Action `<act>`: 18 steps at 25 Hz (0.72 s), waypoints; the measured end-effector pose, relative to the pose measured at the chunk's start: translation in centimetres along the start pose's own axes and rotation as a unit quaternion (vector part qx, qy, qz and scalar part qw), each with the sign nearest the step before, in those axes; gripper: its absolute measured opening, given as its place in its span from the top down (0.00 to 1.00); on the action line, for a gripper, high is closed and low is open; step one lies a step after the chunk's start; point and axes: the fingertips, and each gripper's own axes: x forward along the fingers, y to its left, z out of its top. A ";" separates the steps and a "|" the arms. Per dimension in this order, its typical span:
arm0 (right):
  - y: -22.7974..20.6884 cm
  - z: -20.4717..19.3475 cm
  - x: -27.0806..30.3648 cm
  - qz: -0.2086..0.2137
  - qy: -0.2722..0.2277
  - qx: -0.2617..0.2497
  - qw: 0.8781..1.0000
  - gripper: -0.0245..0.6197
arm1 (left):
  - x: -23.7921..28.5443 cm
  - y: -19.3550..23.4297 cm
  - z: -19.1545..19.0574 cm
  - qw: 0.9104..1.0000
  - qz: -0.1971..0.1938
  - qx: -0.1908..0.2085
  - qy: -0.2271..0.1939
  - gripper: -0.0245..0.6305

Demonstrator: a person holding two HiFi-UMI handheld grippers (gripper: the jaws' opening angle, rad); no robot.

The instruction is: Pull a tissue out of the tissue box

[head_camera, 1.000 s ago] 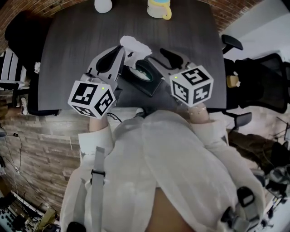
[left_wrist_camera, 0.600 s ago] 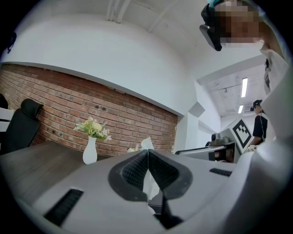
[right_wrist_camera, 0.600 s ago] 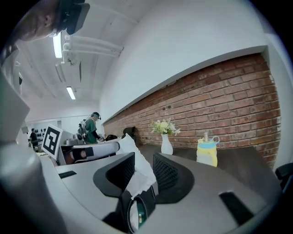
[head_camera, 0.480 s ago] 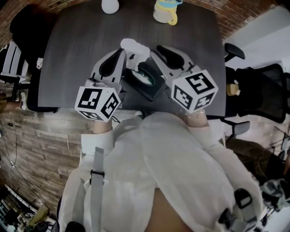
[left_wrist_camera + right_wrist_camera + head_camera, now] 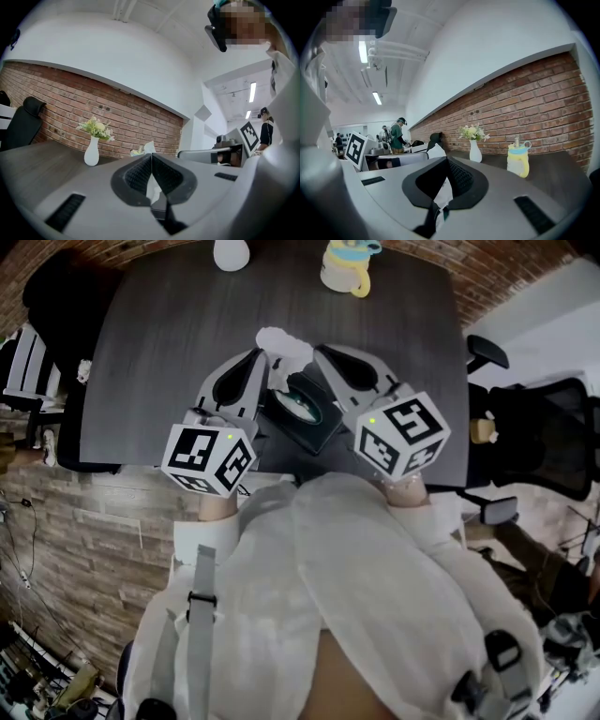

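White sleeves (image 5: pixel 441 549) (grey shoulder strap (image 5: pixel 201 615))

open tabletop (image 5: pixel 202 310) between tissue box (image 5: pixel 316 429) and vase (image 5: pixel 232 253)

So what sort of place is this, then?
Probably an office or meeting room: a dark table with black swivel chairs beside it, a brick wall behind, and strip lights on the ceiling.

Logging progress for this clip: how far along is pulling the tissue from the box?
Done: the grasp; the left gripper and right gripper are each shut on the tissue standing above the tissue box. In hand: the pull itself. Left: drawing it clear, since its lower end seems to run into the box opening.
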 end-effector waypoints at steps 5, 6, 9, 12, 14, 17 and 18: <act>0.8 -1.0 0.5 0.015 0.022 -0.017 1.000 0.95 | 0.3 -0.2 -0.8 1.000 -0.001 -0.003 0.011 0.95; 0.8 -1.2 0.6 0.016 0.025 -0.017 0.999 0.95 | 0.3 -0.2 -0.9 1.000 0.000 -0.005 0.013 0.95; 0.4 -1.9 0.8 0.007 0.028 -0.009 1.000 0.95 | 0.5 -0.2 -1.2 1.000 -0.004 -0.009 0.021 0.95; 0.2 -2.3 1.0 -0.002 0.028 -0.006 1.000 0.96 | 0.5 -0.1 -1.4 1.000 -0.005 -0.010 0.026 0.95; 0.1 -2.4 1.0 -0.003 0.030 -0.009 0.999 0.96 | 0.5 -0.1 -1.5 1.000 -0.004 -0.010 0.026 0.95; -0.5 -2.7 0.7 -0.005 0.034 -0.010 0.999 0.96 | 0.8 -0.2 -1.8 1.000 -0.002 -0.011 0.026 0.95; -0.6 -2.7 0.7 -0.005 0.034 -0.010 0.999 0.96 | 0.9 -0.2 -1.9 1.000 -0.001 -0.011 0.026 0.95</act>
